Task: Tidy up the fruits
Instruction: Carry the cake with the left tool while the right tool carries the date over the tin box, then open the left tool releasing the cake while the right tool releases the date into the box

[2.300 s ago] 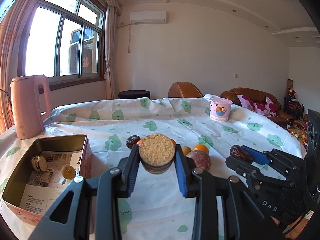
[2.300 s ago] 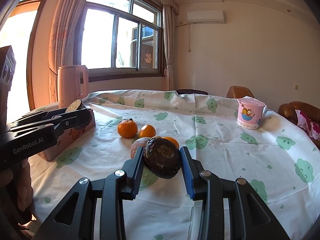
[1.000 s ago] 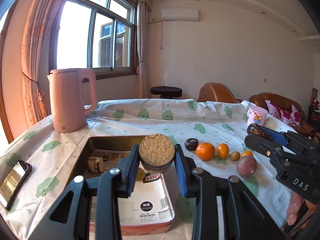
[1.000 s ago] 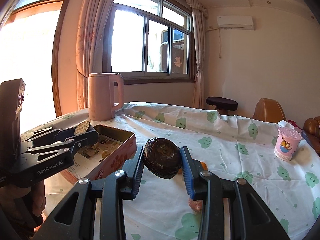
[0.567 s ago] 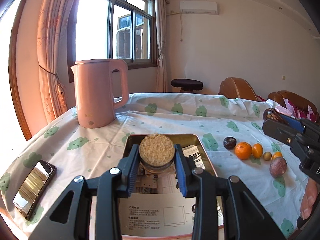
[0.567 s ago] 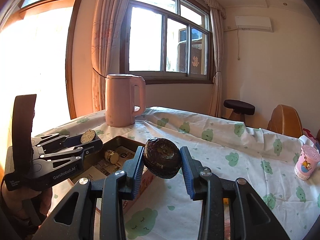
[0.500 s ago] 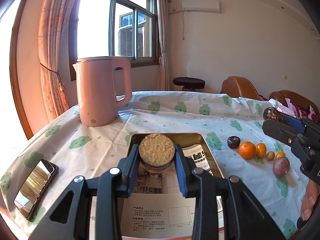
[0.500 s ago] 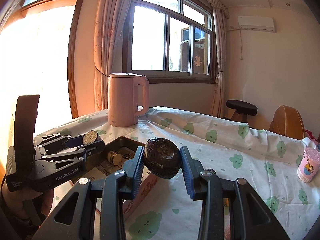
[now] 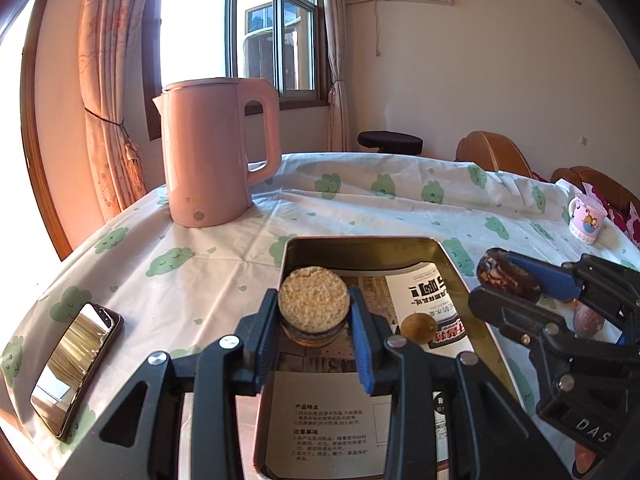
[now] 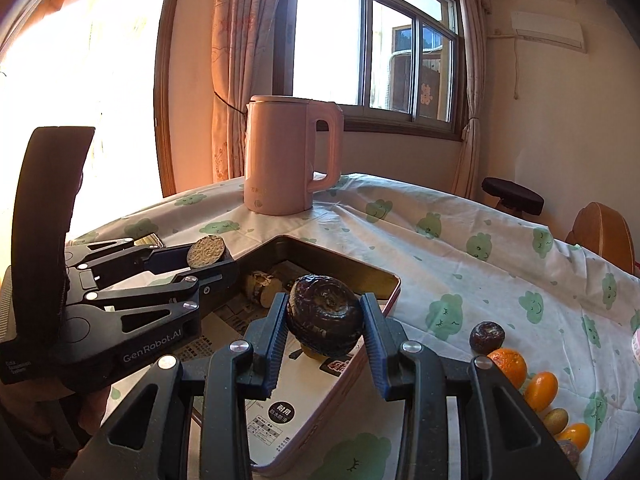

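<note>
Tin (image 9: 362,246) fills the left wrist view, open, paper-lined, one small yellow-brown fruit (image 9: 419,324) on the liner at 3 o'clock of the left gripper (image 9: 313,322). Its jaws are clamped on a cut round fruit (image 9: 313,300), pale grainy face up, hanging over the tin's near half. Pink kettle (image 9: 216,152) at 11 o'clock, phone (image 9: 76,364) at 8 on the table.

Right wrist view: right gripper (image 10: 324,332) pinches a dark wrinkled fruit (image 10: 324,314) above the tin's near rim. Loose fruit lie at 4 o'clock (oranges (image 10: 508,362) among them).

Risk: both tools crowd one tin; a release this close to the rim could bounce the dark fruit out.
</note>
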A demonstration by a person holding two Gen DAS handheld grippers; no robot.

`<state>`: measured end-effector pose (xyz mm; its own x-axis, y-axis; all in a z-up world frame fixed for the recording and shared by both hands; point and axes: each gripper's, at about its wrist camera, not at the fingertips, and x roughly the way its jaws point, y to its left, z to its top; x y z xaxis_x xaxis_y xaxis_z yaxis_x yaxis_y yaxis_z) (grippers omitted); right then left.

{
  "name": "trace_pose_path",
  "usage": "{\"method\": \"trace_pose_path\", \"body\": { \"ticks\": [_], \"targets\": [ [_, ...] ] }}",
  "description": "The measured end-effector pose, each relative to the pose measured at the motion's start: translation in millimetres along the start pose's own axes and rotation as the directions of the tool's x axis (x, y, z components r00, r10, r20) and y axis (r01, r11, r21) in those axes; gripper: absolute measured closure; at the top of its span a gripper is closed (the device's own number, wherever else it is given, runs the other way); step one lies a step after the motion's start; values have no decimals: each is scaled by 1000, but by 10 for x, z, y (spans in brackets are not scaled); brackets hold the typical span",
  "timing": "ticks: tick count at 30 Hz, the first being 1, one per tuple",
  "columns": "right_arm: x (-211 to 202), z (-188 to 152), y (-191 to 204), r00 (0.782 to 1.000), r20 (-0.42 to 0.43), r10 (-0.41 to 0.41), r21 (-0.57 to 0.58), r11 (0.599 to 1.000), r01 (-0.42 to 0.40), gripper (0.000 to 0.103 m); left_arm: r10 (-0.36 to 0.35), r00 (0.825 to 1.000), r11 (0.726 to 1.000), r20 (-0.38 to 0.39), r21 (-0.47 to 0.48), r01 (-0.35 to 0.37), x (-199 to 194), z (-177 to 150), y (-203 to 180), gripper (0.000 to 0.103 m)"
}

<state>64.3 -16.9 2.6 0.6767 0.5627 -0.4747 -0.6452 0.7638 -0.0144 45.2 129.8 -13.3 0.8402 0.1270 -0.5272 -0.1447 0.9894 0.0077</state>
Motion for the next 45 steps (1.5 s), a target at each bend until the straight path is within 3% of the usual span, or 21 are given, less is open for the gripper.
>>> {"method": "trace_pose_path", "body": {
  "ticks": [32, 45],
  "targets": [
    [351, -108, 51, 991, -133, 24, 2, 1000, -24, 65, -1, 998, 1000, -69, -4, 1, 187, -87, -1, 67],
    [399, -108, 72, 988, -155, 7, -7, 1000, -8, 64, 6, 998, 1000, -64, 0, -6, 194, -83, -14, 66]
  ]
}}
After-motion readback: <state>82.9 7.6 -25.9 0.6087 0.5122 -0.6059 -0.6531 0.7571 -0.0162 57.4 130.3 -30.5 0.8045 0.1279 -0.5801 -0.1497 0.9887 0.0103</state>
